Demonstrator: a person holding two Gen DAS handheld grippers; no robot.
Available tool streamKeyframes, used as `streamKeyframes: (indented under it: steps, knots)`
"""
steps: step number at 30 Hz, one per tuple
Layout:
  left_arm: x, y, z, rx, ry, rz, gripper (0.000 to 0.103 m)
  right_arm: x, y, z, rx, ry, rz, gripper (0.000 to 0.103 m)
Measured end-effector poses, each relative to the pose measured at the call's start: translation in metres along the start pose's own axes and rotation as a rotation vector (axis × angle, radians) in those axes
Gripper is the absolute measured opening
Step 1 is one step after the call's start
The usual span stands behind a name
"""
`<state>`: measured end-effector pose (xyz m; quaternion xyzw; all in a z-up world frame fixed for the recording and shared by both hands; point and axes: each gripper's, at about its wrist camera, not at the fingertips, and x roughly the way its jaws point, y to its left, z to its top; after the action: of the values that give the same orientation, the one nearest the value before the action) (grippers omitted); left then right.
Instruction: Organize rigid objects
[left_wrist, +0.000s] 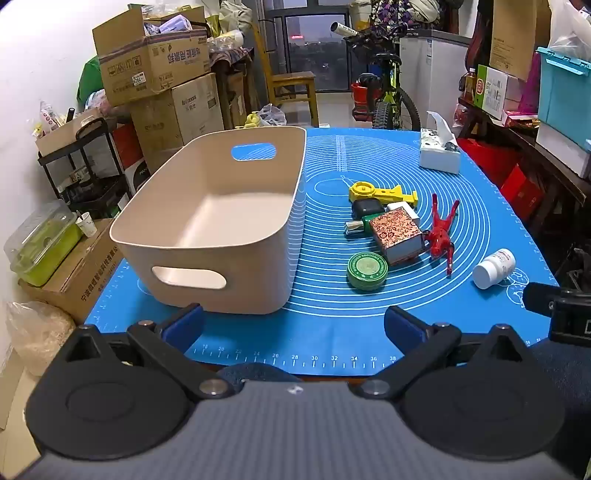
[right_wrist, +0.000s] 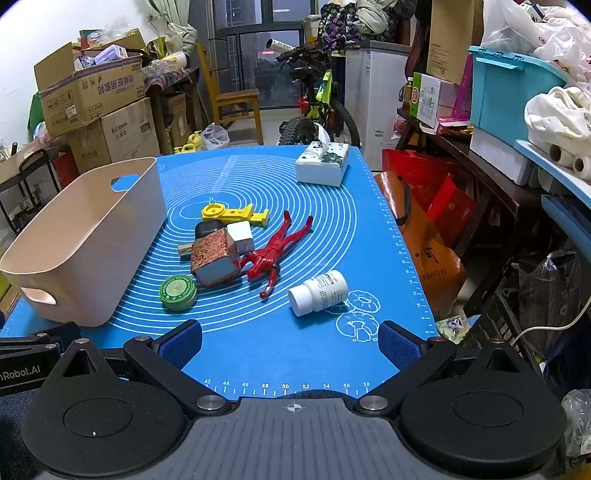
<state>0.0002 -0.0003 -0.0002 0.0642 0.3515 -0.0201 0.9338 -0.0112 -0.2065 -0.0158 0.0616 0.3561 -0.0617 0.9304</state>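
An empty beige bin (left_wrist: 221, 221) (right_wrist: 85, 236) stands on the left of the blue mat (left_wrist: 332, 325) (right_wrist: 277, 350). To its right lies a cluster: a green round tin (left_wrist: 366, 270) (right_wrist: 178, 292), a red patterned box (left_wrist: 397, 232) (right_wrist: 214, 258), a red figurine (left_wrist: 441, 232) (right_wrist: 275, 251), a yellow tool (left_wrist: 380, 192) (right_wrist: 232, 213), a dark case (left_wrist: 365, 208) and a white cube (right_wrist: 240, 232). A white pill bottle (left_wrist: 493, 267) (right_wrist: 317, 291) lies apart. My left gripper (left_wrist: 293, 326) and right gripper (right_wrist: 290, 341) are open and empty at the mat's near edge.
A tissue box (left_wrist: 439, 151) (right_wrist: 323, 162) sits at the mat's far right. Cardboard boxes (left_wrist: 155, 62) stack at the left, a bicycle (left_wrist: 384, 88) and chair stand behind. Shelves and red bags (right_wrist: 443, 199) crowd the right side.
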Motion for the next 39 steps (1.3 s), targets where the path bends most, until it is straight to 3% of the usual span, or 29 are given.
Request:
streamKeyframes:
  steps: [39]
  knots:
    - [0.0,-0.0037,-0.001,0.004,-0.001,-0.007,0.102,0.0035,0.0004,-0.0012,0.001,0.007,-0.003,0.101]
